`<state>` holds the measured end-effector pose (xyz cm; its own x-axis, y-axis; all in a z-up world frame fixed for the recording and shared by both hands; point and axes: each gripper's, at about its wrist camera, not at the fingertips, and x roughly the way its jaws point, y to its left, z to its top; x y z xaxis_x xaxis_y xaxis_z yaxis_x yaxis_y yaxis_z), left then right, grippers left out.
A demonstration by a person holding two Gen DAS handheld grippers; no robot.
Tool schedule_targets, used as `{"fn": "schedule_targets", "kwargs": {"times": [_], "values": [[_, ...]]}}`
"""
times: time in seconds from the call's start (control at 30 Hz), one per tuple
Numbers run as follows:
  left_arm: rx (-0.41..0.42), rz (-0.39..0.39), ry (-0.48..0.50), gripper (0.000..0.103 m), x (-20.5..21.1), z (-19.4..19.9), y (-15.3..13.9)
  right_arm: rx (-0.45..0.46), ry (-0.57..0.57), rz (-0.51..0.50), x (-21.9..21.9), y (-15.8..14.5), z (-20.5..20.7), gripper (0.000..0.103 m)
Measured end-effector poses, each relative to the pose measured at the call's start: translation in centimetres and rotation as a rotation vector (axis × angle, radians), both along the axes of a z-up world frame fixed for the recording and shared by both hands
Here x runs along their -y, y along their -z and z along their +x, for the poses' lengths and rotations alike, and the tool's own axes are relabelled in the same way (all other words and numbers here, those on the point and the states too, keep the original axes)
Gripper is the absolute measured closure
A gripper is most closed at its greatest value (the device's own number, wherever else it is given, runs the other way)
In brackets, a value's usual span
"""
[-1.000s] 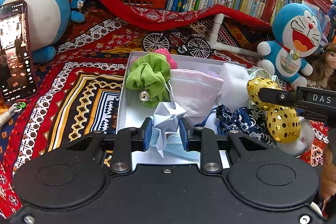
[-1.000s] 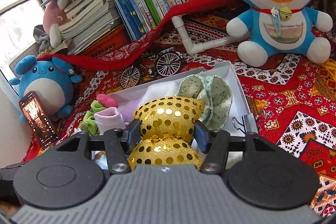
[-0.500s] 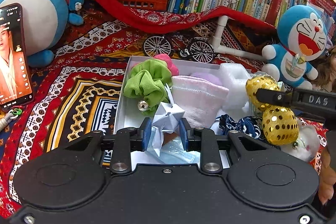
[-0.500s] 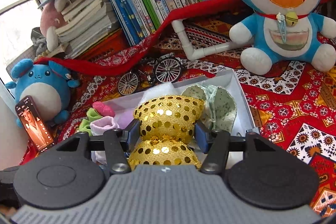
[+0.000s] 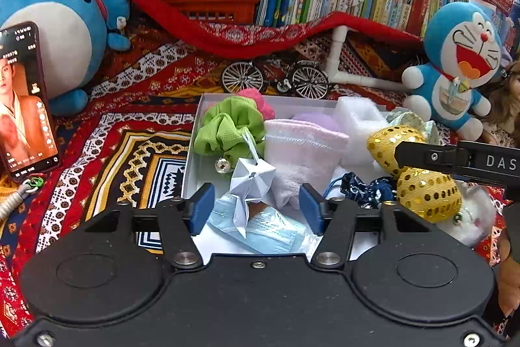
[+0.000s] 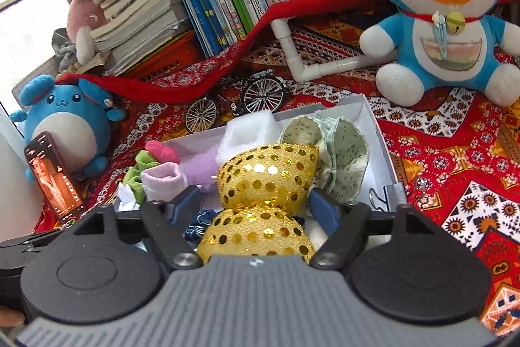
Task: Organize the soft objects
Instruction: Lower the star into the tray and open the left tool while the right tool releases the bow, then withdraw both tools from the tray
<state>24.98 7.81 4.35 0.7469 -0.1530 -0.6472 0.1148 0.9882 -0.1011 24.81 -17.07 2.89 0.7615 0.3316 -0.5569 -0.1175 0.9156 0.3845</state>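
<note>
Lettering "DAS" shows on your right hand-held gripper (image 5: 422, 156) at mid right of the left view, spread around the gold sequin bow (image 6: 265, 174) without clamping it, over the white box (image 6: 378, 132). Your left hand-held gripper (image 5: 256, 207) is released too, the white paper star (image 5: 252, 174) loose between its fingers. Only the right view shows the binder clip (image 6: 388, 195); the phone (image 5: 24, 96) stands far left.
</note>
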Motion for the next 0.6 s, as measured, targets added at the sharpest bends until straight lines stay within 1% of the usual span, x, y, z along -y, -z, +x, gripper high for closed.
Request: {"fn": "schedule_targets", "kwargs": {"times": [0.1, 0.23, 0.4, 0.6], "values": [[0.016, 0.001, 0.008, 0.035, 0.0, -0.8, -0.6, 0.018, -0.011, -0.009, 0.2, -0.6, -0.6, 0.016], [0.038, -0.003, 0.019, 0.030, 0.0, -1.9, -1.5, 0.042, -0.025, -0.016, 0.6, -1.4, -1.6, 0.015], [0.072, -0.022, 0.035, 0.027, -0.2, -3.7, -2.9, 0.071, -0.048, -0.038, 1.1, -2.2, -3.0, 0.014], [0.110, -0.031, 0.061, 0.026, -0.2, -6.0, -4.6, 0.103, -0.087, -0.066, 1.9, -3.7, -4.9, 0.012]]}}
